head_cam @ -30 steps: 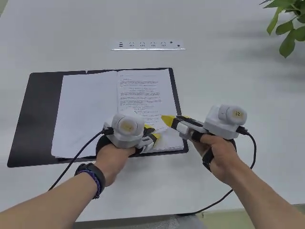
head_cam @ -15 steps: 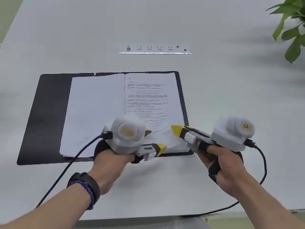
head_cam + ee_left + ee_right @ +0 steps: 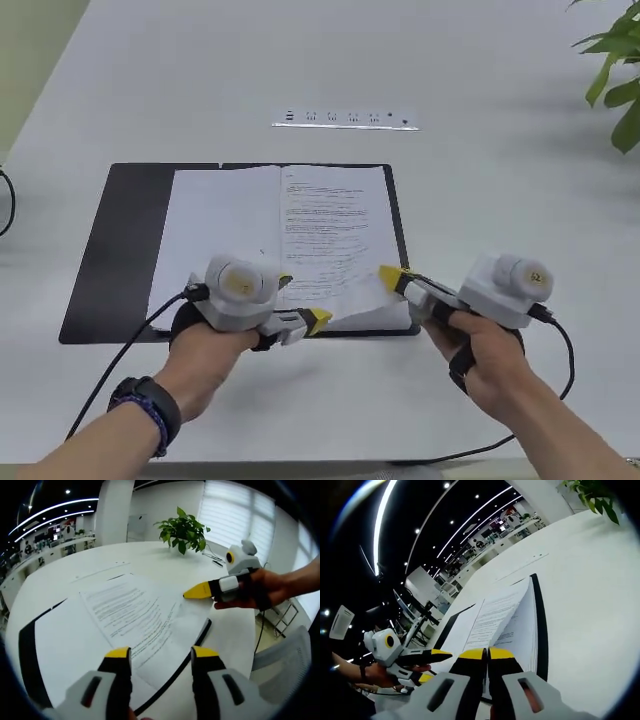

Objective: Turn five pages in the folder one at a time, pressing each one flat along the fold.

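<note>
White surface point(image 3: 500, 150) carries the black folder point(image 3: 120, 250), laid open flat, ahead of both sets of fingers. A blank sheet point(image 3: 225, 230) is seen on its left half and a printed page point(image 3: 335, 230) on its right half, with the fold running away from the fingers between them. Step judged: start of a page turn, with the near outer corner of the printed page being picked at; that corner looks slightly raised off the stack. Right gripper point(image 3: 390, 278) is held at that corner, its fingers point(image 3: 475, 655) clenched tip to tip; whether paper is caught between them cannot be told. Left gripper point(image 3: 315, 320) is hovered at the folder's near edge, its fingers point(image 3: 119, 655) released and spread, with the edge and the page's near margin lying in the gap between them. Next move, as judged: one sheet only to be lifted at the corner and carried across the fold to the left half, then pressed flat along the fold, likely with the left fingers.
</note>
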